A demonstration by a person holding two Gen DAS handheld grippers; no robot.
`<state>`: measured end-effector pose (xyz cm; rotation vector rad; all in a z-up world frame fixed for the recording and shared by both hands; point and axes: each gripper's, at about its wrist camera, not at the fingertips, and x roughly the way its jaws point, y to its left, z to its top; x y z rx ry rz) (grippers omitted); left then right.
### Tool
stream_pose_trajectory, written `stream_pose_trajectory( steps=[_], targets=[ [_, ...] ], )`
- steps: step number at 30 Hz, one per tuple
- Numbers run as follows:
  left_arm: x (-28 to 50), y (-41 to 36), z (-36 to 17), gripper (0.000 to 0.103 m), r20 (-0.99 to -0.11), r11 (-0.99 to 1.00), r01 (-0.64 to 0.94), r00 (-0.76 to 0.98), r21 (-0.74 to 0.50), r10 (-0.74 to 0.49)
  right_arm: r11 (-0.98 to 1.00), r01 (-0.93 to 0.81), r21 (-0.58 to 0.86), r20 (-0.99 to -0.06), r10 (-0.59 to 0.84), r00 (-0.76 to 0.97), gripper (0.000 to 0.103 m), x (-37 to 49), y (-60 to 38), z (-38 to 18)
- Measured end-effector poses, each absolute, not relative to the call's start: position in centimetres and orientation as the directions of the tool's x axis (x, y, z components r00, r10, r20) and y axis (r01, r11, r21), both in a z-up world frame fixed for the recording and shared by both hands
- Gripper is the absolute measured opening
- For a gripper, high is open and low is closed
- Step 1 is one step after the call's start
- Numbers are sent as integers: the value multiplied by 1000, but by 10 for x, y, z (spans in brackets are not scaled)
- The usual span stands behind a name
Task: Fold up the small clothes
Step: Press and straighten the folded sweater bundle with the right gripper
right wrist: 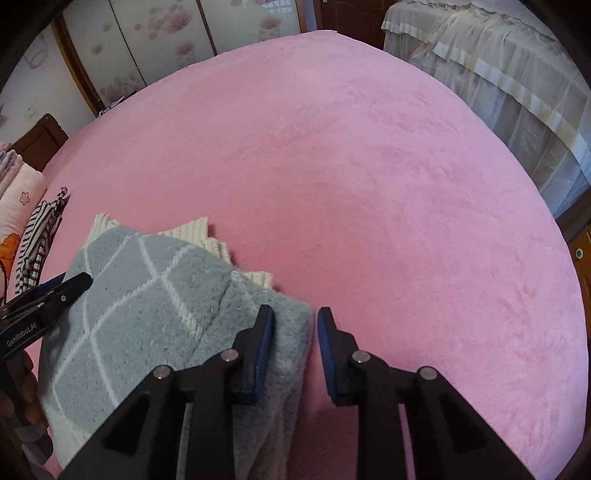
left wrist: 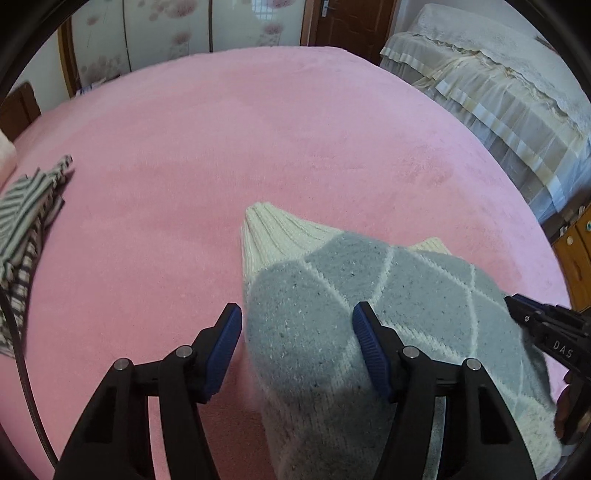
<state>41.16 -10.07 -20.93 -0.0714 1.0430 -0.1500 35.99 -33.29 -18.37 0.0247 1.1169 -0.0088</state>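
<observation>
A small grey knit sweater (left wrist: 332, 314) with a white diamond pattern and cream ribbed cuffs lies folded on the pink blanket (left wrist: 258, 147). My left gripper (left wrist: 297, 325) is open, its blue pads either side of the sweater's left edge. In the right wrist view the sweater (right wrist: 147, 295) lies at lower left. My right gripper (right wrist: 295, 328) stands narrowly open over the sweater's right edge, with cloth between the fingers. Each gripper shows in the other's view: the right (left wrist: 546, 332) and the left (right wrist: 44, 299).
A striped garment (left wrist: 26, 221) lies at the bed's left edge, also in the right wrist view (right wrist: 40, 236). A patterned pillow (right wrist: 14, 206) sits far left. A second bed with a lace cover (left wrist: 498, 92) stands right. Wardrobe doors (left wrist: 166, 29) are behind.
</observation>
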Motion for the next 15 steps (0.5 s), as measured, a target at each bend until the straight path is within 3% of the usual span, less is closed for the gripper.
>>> stream_pose_trajectory(
  steps=[4,6,8,15],
  targets=[
    [400,-100,-191,65,-846,987,100,509,-124,-158,999,28,21,-888,6,459,30,354,-328,-168],
    [383,-96,-174,79,-829,985,118,533,-128,-171,1000,6,2,-862,-2,507,31,338,-320,-147],
    [355,-91,-156,84,-794,981,146,577,-131,-192,999,-42,-29,-834,-1,552,31,312,-305,-126],
    [266,-72,-148,84,-759,959,182,586,-217,-283,975,-220,21,-801,148,580,31,215,-272,-105]
  ],
)
